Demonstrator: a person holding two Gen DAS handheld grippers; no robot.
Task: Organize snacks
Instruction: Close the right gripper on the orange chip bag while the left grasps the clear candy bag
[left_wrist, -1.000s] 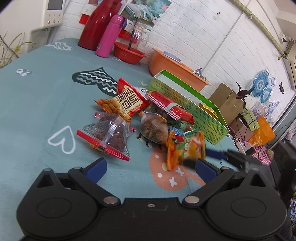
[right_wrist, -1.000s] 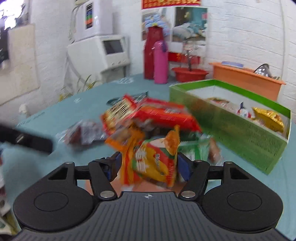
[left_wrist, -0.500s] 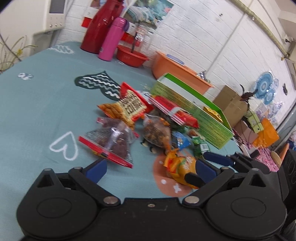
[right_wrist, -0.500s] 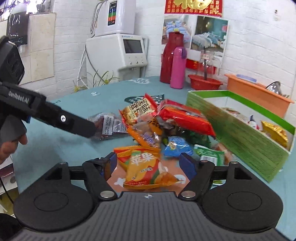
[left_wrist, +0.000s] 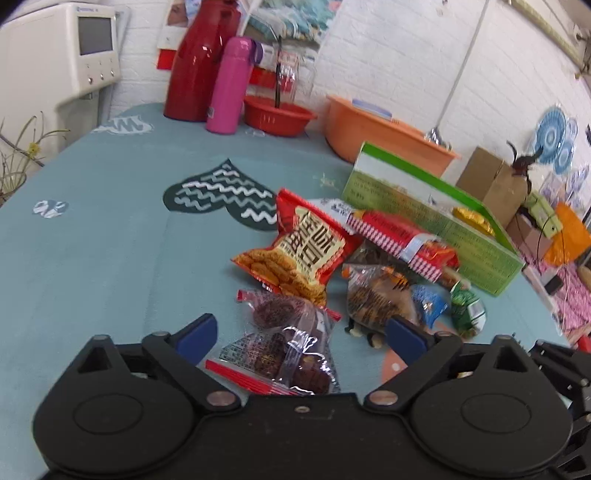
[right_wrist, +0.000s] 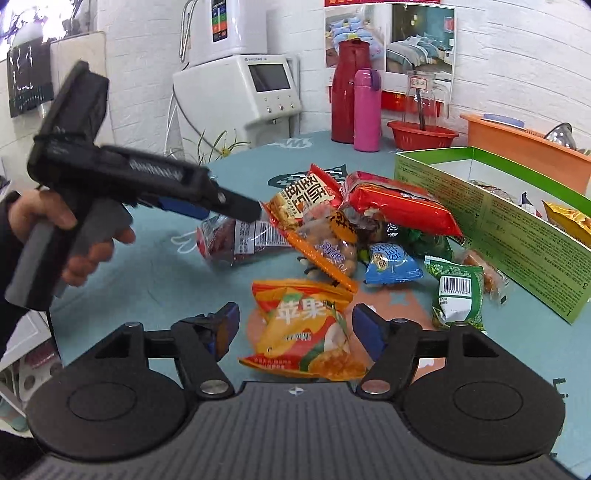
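Left wrist view: your left gripper (left_wrist: 301, 334) has its jaws spread wide and now straddles the clear bag of dark dried fruit (left_wrist: 286, 349) at lower centre; half a second ago that bag lay ahead of the fingers, so you have closed in on it. The orange apple-chip packet visible by your right finger earlier is gone from this frame. The snack pile (left_wrist: 343, 258) sits mid-frame on the teal tablecloth (left_wrist: 110, 240), and the green box (left_wrist: 461, 229) stands right of centre with a gold packet (left_wrist: 474, 218) inside. Right wrist view: your right gripper (right_wrist: 293, 326) is open and empty, the orange apple-chip packet (right_wrist: 306, 332) lying flat on the cloth between the blue pads, apparently untouched. A second ago it was lifted in those jaws, so it has been released short of the box. Your left gripper (right_wrist: 236, 203) reaches in from the left of frame over the dried-fruit bag (right_wrist: 236, 242). Judgement: little progress; most snacks remain outside the box (right_wrist: 517, 229), and the left grasp looks like the step in hand.
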